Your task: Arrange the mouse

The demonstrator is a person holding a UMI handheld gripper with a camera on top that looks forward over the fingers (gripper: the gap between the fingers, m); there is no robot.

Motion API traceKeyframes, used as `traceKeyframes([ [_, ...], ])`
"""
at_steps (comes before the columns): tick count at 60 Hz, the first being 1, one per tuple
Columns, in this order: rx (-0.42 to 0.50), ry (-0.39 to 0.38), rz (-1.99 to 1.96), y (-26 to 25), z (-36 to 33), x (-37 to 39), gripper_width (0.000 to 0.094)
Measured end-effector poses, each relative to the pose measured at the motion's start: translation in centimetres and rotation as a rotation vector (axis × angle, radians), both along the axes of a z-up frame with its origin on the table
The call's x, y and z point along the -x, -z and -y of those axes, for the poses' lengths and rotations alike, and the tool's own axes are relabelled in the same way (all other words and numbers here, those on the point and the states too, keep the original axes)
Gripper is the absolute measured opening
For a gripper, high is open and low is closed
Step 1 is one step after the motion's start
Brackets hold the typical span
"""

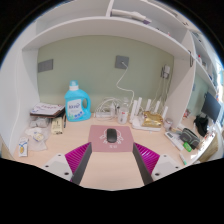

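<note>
Gripper (112, 160) was held above the worktop (110, 178), fingers spread apart with nothing between them; magenta pads (75, 155) visible on the inner faces. Mouse (112, 135), dark, lay on a pink mouse mat (111, 137) just ahead of the fingers, roughly centred on the mat and clear of both fingertips.

Positions taken from the mouse mat: a blue detergent bottle (77, 102) stood behind it and to the left; a white router (152, 108) with upright antennas stood behind it and to the right. Small packets and clutter (42, 125) lay further left; more items lay far right, too small to identify. Shelves (140, 15) ran overhead.

Step judged: approach, grasp not yet made. The mouse was untouched. The next move would call for advancing and lowering the gripper so the fingers straddle the mouse body, then closing on its sides without dragging the mat.

Writing: the bottle carried a label, but no text or brand could be read. No legible marking on the mouse, mat or router.
</note>
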State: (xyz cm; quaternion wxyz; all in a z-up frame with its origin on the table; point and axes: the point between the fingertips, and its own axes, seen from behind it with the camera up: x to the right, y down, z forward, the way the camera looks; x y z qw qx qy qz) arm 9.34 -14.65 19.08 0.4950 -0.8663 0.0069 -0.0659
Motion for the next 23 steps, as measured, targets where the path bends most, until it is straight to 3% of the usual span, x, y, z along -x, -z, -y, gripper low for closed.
traceKeyframes([
  [23,0.009,-0.010,0.007,-0.8,3.4,0.9,0.0847],
])
